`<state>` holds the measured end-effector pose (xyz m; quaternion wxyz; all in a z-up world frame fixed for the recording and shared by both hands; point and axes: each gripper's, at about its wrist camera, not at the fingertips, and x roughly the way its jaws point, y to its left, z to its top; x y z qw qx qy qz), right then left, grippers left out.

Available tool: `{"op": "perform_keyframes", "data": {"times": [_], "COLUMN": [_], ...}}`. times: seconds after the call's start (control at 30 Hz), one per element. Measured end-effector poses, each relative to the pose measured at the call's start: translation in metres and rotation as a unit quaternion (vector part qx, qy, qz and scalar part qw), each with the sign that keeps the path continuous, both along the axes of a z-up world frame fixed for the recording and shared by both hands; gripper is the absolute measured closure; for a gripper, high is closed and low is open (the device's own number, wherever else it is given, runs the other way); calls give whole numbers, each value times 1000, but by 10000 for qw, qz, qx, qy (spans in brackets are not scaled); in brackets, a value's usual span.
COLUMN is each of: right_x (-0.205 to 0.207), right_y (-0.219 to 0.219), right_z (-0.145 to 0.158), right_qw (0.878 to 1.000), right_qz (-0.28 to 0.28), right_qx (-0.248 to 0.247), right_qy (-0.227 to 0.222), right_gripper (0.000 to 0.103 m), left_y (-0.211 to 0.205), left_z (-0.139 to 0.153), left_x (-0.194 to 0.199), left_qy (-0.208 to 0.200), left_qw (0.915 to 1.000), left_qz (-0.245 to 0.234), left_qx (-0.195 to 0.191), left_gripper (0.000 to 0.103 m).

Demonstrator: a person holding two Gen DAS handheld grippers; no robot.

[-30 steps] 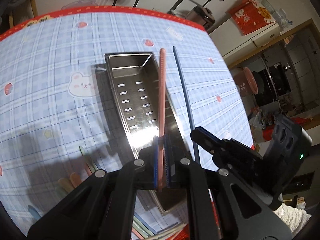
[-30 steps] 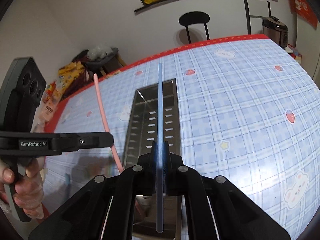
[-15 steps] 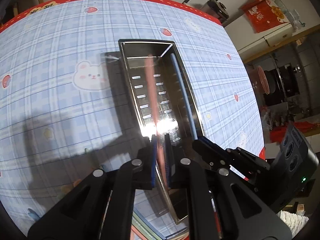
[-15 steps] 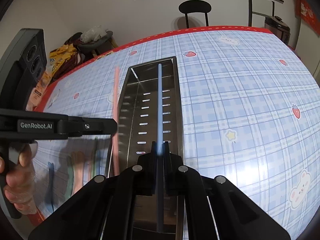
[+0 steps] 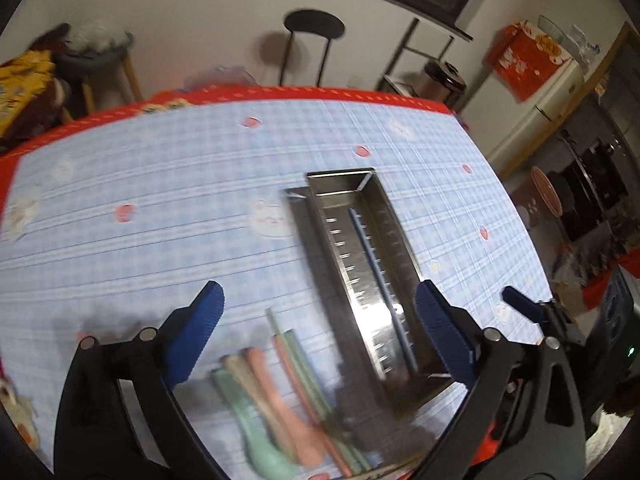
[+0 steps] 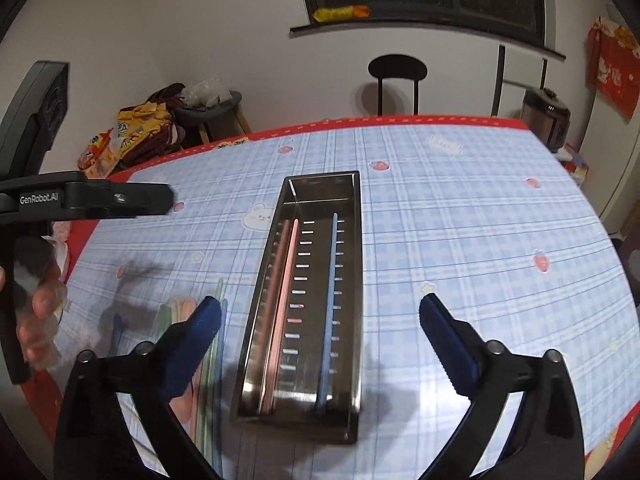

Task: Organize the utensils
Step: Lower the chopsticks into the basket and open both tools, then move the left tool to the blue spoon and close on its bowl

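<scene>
Jaws of left gripper [image 5: 318,300] & right gripper [image 6: 320,316] have just been opened wide, nothing between. Pink chopstick [image 6: 282,300] & blue chopstick [image 6: 330,304] are laid lengthwise in steel tray [image 6: 356,280]. Remaining utensils [image 5: 276,384] lie left of tray, nearer left gripper, long axes approx parallel to tray

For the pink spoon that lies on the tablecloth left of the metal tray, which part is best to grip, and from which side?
Probably the handle of the pink spoon, taken from above with the open left gripper and the fingers set across it. It lies flat among other pastel utensils beside the metal tray, so a sideways approach would likely bump its neighbours. The view is blurred, so its exact outline is unclear.
</scene>
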<state>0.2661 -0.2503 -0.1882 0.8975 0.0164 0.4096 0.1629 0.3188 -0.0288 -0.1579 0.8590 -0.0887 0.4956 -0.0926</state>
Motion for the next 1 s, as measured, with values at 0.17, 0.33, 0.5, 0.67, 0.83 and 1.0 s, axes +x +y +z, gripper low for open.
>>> {"op": "perform_keyframes", "data": {"times": [0.17,0.33,0.5,0.67,0.83,1.0], "right_x": [-22,-50,-71,-90,-99,-106], "right_y": [-7,-9,3,25,49,53], "right_z": [4,-9,-29,-38,-50,-52], "right_qw": [9999,9995,9974,9924,9810,9767], "right_qz": [29,207,528,1145,1744,1968], "right_qx": [-149,-45,-54,-131,-548,-427], "right_qy": [9,213,482,431,649,735], "right_gripper": [6,6,6,6,6,6], "left_y": [25,39,48,59,59,54], "left_z": [15,3,-21,-54,-76,-79], "left_x": [-52,-115,-168,-215,-240,-253], "left_qy": [-290,-214,-26,351,748,801], "left_qw": [9984,9950,9889,9780,9696,9658], "left_qz": [479,944,1436,2051,2316,2442], "left_qx": [31,249,388,142,-263,-348], "left_gripper": [6,6,6,6,7,7]}}
